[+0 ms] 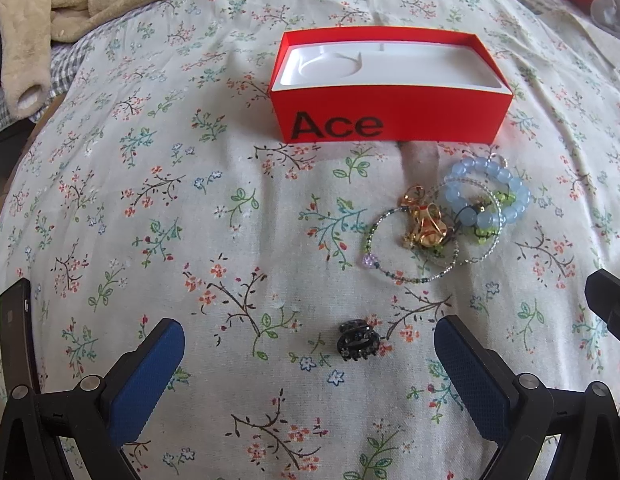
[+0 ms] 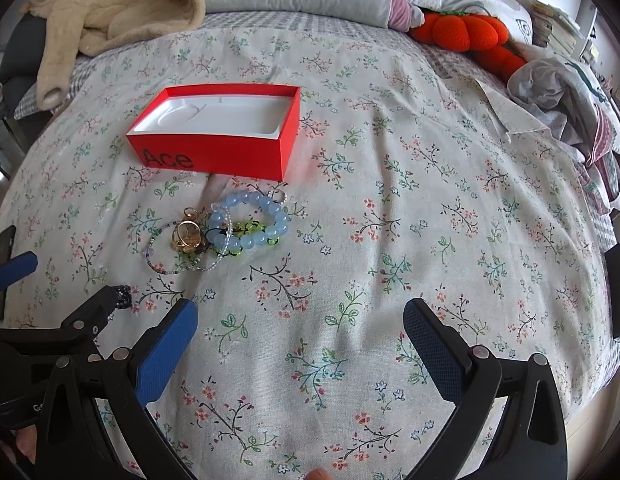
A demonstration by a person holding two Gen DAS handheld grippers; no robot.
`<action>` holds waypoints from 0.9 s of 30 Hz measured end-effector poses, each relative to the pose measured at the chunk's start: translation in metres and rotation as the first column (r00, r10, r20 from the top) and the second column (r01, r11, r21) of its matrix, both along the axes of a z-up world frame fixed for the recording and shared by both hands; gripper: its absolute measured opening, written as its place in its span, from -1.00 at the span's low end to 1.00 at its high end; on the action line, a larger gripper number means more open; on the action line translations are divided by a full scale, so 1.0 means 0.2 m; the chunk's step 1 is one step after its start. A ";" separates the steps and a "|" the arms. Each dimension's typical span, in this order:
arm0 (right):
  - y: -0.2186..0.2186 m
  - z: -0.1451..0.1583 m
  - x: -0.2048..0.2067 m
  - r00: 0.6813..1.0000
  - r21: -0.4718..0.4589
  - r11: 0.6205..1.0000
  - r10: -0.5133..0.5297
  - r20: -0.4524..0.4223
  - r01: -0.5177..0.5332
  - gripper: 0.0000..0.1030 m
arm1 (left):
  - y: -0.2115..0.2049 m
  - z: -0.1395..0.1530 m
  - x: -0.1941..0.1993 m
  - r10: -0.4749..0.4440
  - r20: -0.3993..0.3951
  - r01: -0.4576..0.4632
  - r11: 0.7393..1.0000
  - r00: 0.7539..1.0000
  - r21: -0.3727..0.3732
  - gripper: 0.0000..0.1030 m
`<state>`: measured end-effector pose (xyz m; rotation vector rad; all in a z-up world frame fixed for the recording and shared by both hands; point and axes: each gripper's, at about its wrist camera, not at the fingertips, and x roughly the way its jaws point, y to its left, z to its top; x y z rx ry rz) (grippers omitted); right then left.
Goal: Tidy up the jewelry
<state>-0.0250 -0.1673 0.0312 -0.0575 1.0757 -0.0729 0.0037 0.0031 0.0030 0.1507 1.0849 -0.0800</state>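
Left wrist view: my left gripper (image 1: 310,364) spread wide, hair clip (image 1: 357,340) lower center btwn fingers; bracelets (image 1: 450,220) center-right, red box (image 1: 390,84) above. Right gripper (image 2: 299,344) also spread, holding nothing.

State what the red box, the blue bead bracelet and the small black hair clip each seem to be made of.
Red box: likely matte cardboard, with crisp folded edges.
Blue bead bracelet: glass or plastic, with translucent glossy beads.
Black hair clip: probably shiny moulded plastic.
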 end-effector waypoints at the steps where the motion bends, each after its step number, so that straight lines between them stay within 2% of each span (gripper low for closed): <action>1: 0.00 0.00 0.00 1.000 0.000 1.000 0.000 0.000 0.000 1.00 | 0.00 0.00 0.00 0.000 0.000 0.000 1.000 1.000 0.000 1.00; 27: -0.02 0.00 0.01 1.000 -0.013 1.000 0.000 0.006 0.000 1.00 | 0.03 0.01 0.02 0.013 -0.003 -0.013 1.000 1.000 0.000 1.00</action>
